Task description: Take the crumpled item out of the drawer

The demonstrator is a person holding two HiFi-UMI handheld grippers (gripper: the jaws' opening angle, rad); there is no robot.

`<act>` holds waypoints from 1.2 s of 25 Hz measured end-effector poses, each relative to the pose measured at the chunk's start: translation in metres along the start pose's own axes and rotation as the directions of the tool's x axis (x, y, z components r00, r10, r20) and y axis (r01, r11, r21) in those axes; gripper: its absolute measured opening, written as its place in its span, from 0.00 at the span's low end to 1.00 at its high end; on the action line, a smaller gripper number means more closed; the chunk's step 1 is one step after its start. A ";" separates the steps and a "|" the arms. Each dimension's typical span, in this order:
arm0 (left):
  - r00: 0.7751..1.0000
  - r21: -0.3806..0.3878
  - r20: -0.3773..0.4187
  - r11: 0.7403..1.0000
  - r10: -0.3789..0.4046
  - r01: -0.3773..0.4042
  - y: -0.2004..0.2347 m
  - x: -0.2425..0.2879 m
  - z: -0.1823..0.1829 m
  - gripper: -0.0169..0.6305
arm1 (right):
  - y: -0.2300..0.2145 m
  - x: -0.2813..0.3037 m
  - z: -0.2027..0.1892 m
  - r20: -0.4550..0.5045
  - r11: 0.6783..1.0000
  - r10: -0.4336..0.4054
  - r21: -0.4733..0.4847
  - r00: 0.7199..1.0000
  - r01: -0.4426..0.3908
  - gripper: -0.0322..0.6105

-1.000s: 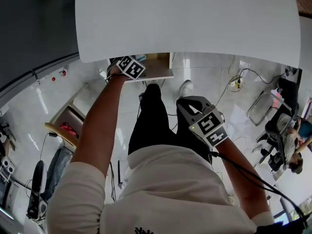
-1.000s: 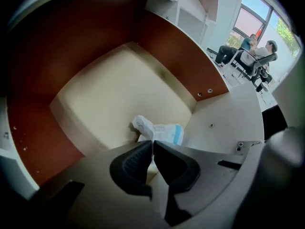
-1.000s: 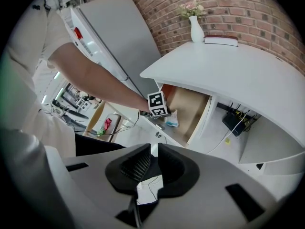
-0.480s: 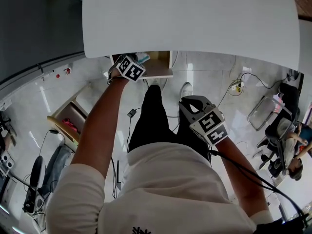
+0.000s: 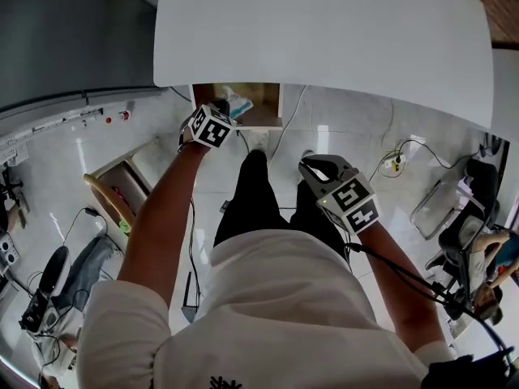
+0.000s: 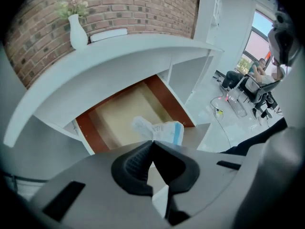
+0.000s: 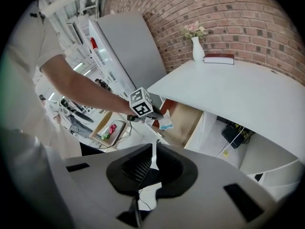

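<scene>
Closest in, the right hand-held gripper [image 7: 154, 149] hangs low by the person's leg. Its jaws are drawn together to a bare sliver, with nothing between them and nothing touched.

Farther out, at arm's reach, the left hand-held gripper [image 6: 152, 144] is clamped tight. Its dark pads pinch the crumpled item [image 6: 159, 130], a white wrapper with a blue stripe that sticks out past the tips. The wrapper hangs in the air at the front of the open drawer [image 6: 119, 116], and only the gripper has hold of it.

The drawer stands pulled out from under the white table [image 5: 324, 31], with a reddish-brown rim and a pale tan bottom. It's a tight spot above: the table's curved edge overhangs the back of the drawer, and from overhead the left gripper sits just beside that edge.

Below and toward the person there's plenty of room. The glossy white floor [image 5: 357, 124] is open there, with a power strip [image 5: 394, 164] and its cables off to the right. A wooden tray [image 7: 108, 128] of coloured bits lies well off on the left gripper's side.

Farther back on the tabletop, a white vase [image 6: 77, 30] with flowers stands upright. Near it a book [image 6: 108, 34] lies flat, and both are well away from the drawer. Behind everything runs the brick wall [image 6: 124, 6].
</scene>
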State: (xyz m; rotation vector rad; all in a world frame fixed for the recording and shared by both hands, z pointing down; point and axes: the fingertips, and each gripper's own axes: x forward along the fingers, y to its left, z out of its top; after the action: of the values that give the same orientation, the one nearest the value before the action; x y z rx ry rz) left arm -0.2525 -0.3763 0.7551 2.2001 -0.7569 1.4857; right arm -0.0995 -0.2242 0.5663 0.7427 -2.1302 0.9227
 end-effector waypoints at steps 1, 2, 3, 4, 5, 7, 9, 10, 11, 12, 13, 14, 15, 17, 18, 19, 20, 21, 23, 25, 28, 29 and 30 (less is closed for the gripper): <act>1.000 -0.014 0.008 1.000 0.001 -0.001 -0.005 -0.010 0.001 0.06 | 0.000 -0.007 -0.002 0.002 1.000 0.001 -0.007 1.000 -0.001 0.13; 1.000 -0.026 0.017 1.000 0.003 -0.003 -0.011 -0.021 0.002 0.06 | 0.000 -0.014 -0.002 0.015 1.000 0.002 -0.013 1.000 -0.001 0.12; 1.000 -0.038 0.027 0.999 0.005 -0.004 -0.017 -0.032 0.005 0.06 | 0.000 -0.022 -0.002 0.034 1.000 0.002 -0.019 0.999 -0.002 0.12; 0.999 -0.050 0.037 0.999 0.007 -0.005 -0.025 -0.043 0.008 0.06 | 0.000 -0.031 -0.002 0.050 1.000 0.004 -0.024 0.999 -0.003 0.12; 0.999 -0.065 0.047 0.998 0.009 -0.006 -0.034 -0.055 0.011 0.06 | 0.000 -0.041 -0.004 0.060 1.000 0.005 -0.030 0.998 -0.004 0.11; 0.997 -0.101 0.072 0.995 0.014 -0.006 -0.053 -0.078 0.016 0.06 | 0.002 -0.060 -0.010 0.072 0.999 0.009 -0.044 0.997 -0.006 0.11; 0.994 -0.136 0.105 0.991 0.018 -0.004 -0.072 -0.104 0.023 0.06 | 0.004 -0.079 -0.015 0.088 0.998 0.012 -0.058 0.996 -0.006 0.11; 0.992 -0.149 0.125 0.989 0.018 0.001 -0.083 -0.117 0.028 0.06 | 0.006 -0.089 -0.018 0.098 0.998 0.013 -0.065 0.995 -0.007 0.11; 0.989 -0.160 0.146 0.987 0.017 0.006 -0.093 -0.130 0.034 0.06 | 0.007 -0.098 -0.020 0.108 0.997 0.015 -0.071 0.994 -0.007 0.11; 0.986 -0.173 0.166 0.985 0.018 0.012 -0.104 -0.143 0.040 0.06 | 0.009 -0.107 -0.022 0.118 0.997 0.017 -0.077 0.993 -0.008 0.11; 0.983 -0.190 0.183 0.982 0.019 0.016 -0.115 -0.156 0.044 0.06 | 0.009 -0.116 -0.025 0.127 0.997 0.019 -0.082 0.992 -0.009 0.11; 0.980 -0.208 0.199 0.978 0.023 0.020 -0.126 -0.168 0.048 0.06 | 0.009 -0.125 -0.029 0.134 0.996 0.020 -0.086 0.991 -0.009 0.11; 0.976 -0.224 0.214 0.974 0.028 0.021 -0.137 -0.179 0.052 0.06 | 0.009 -0.132 -0.033 0.141 0.996 0.021 -0.089 0.990 -0.008 0.11; 0.969 -0.247 0.243 0.969 0.041 0.021 -0.159 -0.200 0.058 0.06 | 0.007 -0.147 -0.043 0.154 0.996 0.022 -0.093 0.988 -0.008 0.10; 0.965 -0.257 0.257 0.966 0.047 0.022 -0.170 -0.211 0.061 0.06 | 0.008 -0.154 -0.048 0.161 0.995 0.025 -0.095 0.987 -0.010 0.10; 0.961 -0.266 0.272 0.964 0.051 0.024 -0.182 -0.222 0.063 0.06 | 0.008 -0.161 -0.052 0.168 0.995 0.028 -0.097 0.985 -0.011 0.10; 0.957 -0.277 0.286 0.960 0.055 0.028 -0.194 -0.232 0.065 0.06 | 0.009 -0.168 -0.057 0.172 0.995 0.029 -0.101 0.985 -0.012 0.10; 0.952 -0.289 0.300 0.957 0.060 0.031 -0.206 -0.242 0.067 0.06 | 0.010 -0.176 -0.062 0.176 0.994 0.030 -0.104 0.984 -0.012 0.10; 0.941 -0.318 0.331 0.947 0.071 0.040 -0.228 -0.261 0.070 0.06 | 0.012 -0.188 -0.071 0.183 0.994 0.032 -0.113 0.983 -0.012 0.10; 0.927 -0.346 0.366 0.937 0.084 0.052 -0.247 -0.279 0.073 0.06 | 0.014 -0.199 -0.078 0.188 0.992 0.034 -0.122 0.981 -0.011 0.10; 0.912 -0.376 0.397 0.925 0.104 0.058 -0.274 -0.298 0.076 0.06 | 0.016 -0.215 -0.090 0.195 0.991 0.036 -0.130 0.980 -0.011 0.10; 0.909 -0.387 0.402 0.920 0.110 0.060 -0.282 -0.303 0.076 0.06 | 0.017 -0.220 -0.094 0.197 0.991 0.039 -0.132 0.980 -0.013 0.10; 0.906 -0.402 0.407 0.913 0.114 0.066 -0.290 -0.307 0.077 0.06 | 0.019 -0.225 -0.097 0.199 0.991 0.043 -0.134 0.979 -0.016 0.10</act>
State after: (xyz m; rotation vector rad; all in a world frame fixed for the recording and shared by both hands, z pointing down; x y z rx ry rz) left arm -0.1078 -0.1258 0.4376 2.1948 -1.1204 0.7552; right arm 0.0573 -0.0869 0.4354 0.7665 -2.3593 0.7395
